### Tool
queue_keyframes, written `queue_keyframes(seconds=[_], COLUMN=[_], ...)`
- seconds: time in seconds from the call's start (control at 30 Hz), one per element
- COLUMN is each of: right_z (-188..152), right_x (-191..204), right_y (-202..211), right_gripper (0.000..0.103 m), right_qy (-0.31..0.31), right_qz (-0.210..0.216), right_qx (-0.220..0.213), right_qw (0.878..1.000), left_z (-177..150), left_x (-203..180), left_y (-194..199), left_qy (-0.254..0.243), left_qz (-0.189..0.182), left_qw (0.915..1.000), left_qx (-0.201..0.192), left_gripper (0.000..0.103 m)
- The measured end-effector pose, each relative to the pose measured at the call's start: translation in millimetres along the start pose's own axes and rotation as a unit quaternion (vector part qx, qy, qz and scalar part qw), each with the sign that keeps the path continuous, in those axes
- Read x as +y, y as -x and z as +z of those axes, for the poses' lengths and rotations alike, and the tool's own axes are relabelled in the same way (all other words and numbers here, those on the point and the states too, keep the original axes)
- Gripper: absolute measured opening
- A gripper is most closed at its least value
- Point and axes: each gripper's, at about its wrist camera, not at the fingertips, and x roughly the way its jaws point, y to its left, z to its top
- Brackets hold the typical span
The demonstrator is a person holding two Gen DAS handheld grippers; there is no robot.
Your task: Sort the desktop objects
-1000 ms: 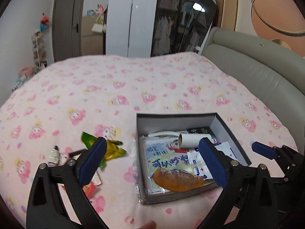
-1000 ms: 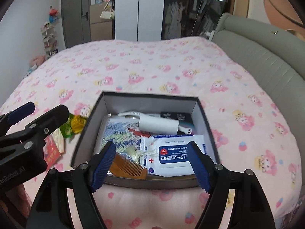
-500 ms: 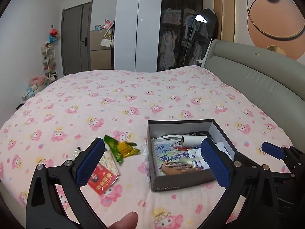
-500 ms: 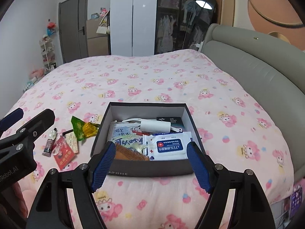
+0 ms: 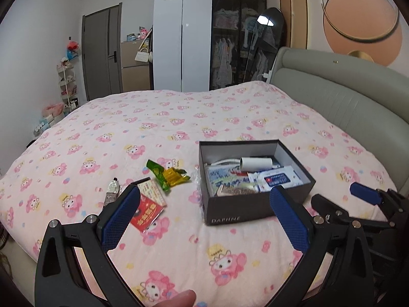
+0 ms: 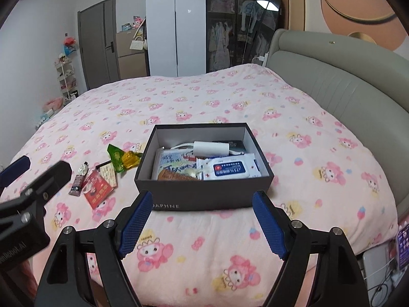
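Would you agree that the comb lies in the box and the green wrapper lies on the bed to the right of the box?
Not quite: the green wrapper lies to the left of the box, as the right wrist view shows. The comb does lie in the box, and the wrapper is on the bed.

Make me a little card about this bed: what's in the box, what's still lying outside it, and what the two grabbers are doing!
Surface: pink cartoon-print bedspread
Box: dark open box marked DAPHNE
In box: wooden comb, wet wipes pack, white cylinder, printed packet
Outside box: green and yellow snack wrappers, small tube, red packet, all left of the box
Left gripper: jaws open, holding nothing
Right gripper: jaws open, have just been opening, holding nothing, in front of the box
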Motion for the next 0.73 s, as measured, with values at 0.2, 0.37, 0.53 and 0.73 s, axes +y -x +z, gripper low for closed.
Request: queue_keyframes(seconds=[0.2, 0.37, 0.53, 0.73], right_z=[-4.9, -7.3, -8.9, -9.0], right_x=[-4.5, -3.7, -2.7, -2.5], right_y=[2.4, 3.1, 2.7, 1.4], right_gripper=[0.079, 0.079, 0.079, 0.079], right_qy=[-0.008, -0.006, -0.003, -0.002], right_qz=[-0.009, -0.009, -0.012, -0.012], right_qx=[-0.004, -0.003, -0.003, -0.001], right_qw=[1.000, 1.000, 1.000, 1.000], left_z=[-9.0, -9.5, -10.1, -10.2], left_x=[-5.7, -6.8, -7.0, -5.0], left_y=[-1.2, 0.2, 0.1, -1.9], left_qy=[-0.008, -0.007, -0.005, 0.000], left_qz=[-0.002, -0.005, -0.005, -0.010], left_qw=[0.9999, 0.9999, 0.9999, 0.9998], left_qx=[0.012, 0.013, 0.014, 0.016], left_gripper=[0.102, 0.102, 0.102, 0.102])
